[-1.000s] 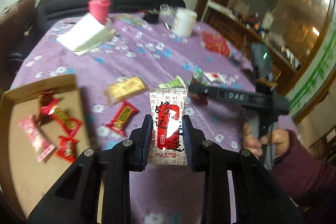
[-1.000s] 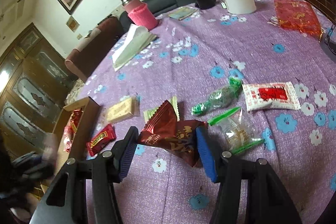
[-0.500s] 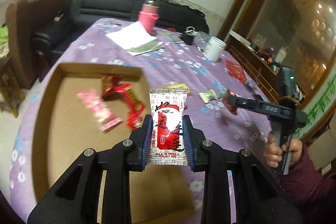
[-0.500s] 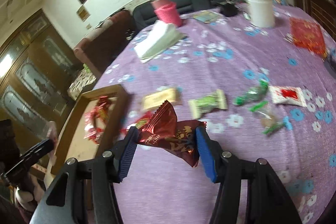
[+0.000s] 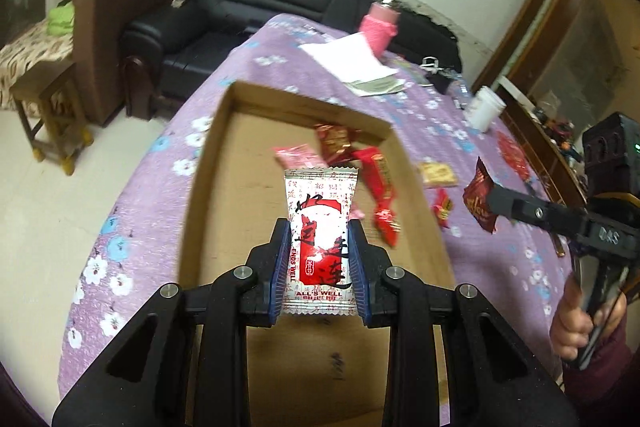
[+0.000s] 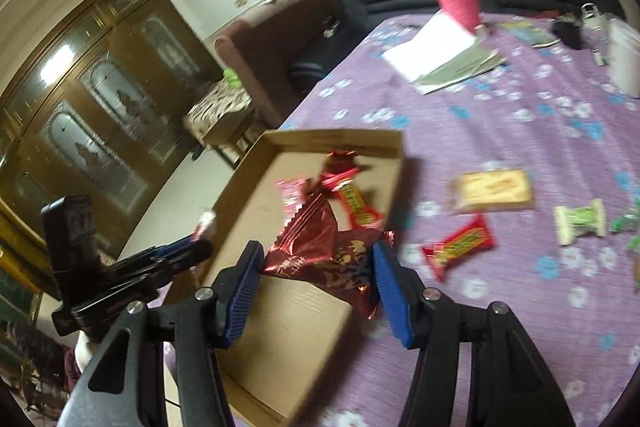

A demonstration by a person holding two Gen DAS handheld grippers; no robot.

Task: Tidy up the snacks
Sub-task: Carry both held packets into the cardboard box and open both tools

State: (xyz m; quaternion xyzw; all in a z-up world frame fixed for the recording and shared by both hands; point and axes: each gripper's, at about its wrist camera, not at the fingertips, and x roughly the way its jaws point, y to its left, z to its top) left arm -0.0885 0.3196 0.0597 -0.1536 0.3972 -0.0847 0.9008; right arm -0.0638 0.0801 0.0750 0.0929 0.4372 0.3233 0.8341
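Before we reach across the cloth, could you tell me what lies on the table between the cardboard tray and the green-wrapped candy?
In the right wrist view, two snacks lie between the cardboard tray and green-wrapped candy: a tan biscuit pack and a red candy bar.

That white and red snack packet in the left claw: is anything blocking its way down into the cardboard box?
Nothing visible does. The white and red snack packet hangs over bare floor of the open cardboard box; the red wrapped candies lie farther back.
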